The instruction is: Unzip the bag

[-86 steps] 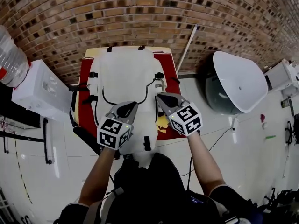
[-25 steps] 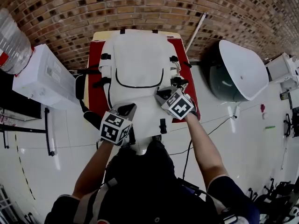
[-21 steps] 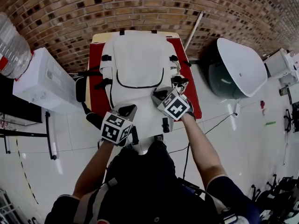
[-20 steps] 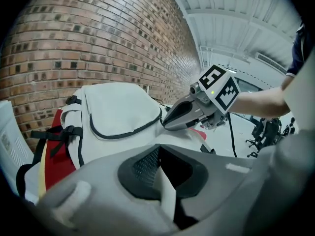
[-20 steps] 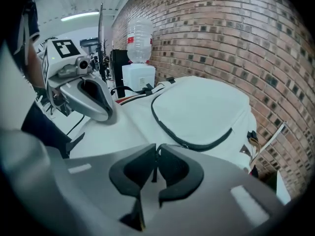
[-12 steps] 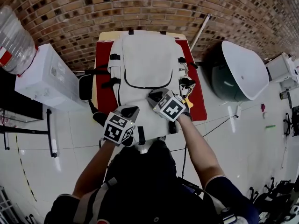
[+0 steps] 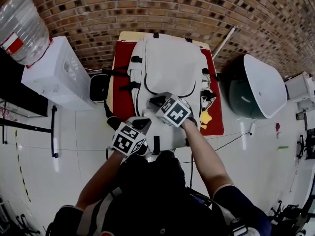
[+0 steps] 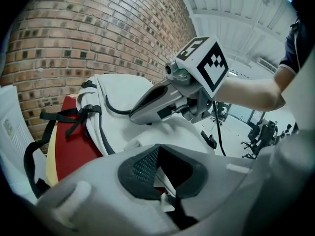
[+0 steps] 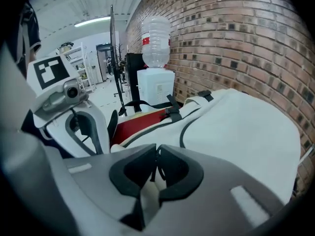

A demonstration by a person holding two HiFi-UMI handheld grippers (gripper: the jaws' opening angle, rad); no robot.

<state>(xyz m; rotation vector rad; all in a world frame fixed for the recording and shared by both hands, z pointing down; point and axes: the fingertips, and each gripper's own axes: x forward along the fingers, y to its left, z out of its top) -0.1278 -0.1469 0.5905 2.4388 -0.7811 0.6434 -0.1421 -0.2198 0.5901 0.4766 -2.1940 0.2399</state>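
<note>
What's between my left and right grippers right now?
Just white backpack fabric between the left gripper and right gripper, clearest in the head view.

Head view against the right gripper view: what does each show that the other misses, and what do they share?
Only the head view: the dark green tub chair with a white inside and a yellow patch beside the bag.

Only the right gripper view: the right gripper with its fingers closed on a thin dark zipper pull, and a lit room with shelving behind.

Both: the white fabric backpack on the red mat, the white water dispenser with its clear bottle, the brick wall, the left gripper.
</note>
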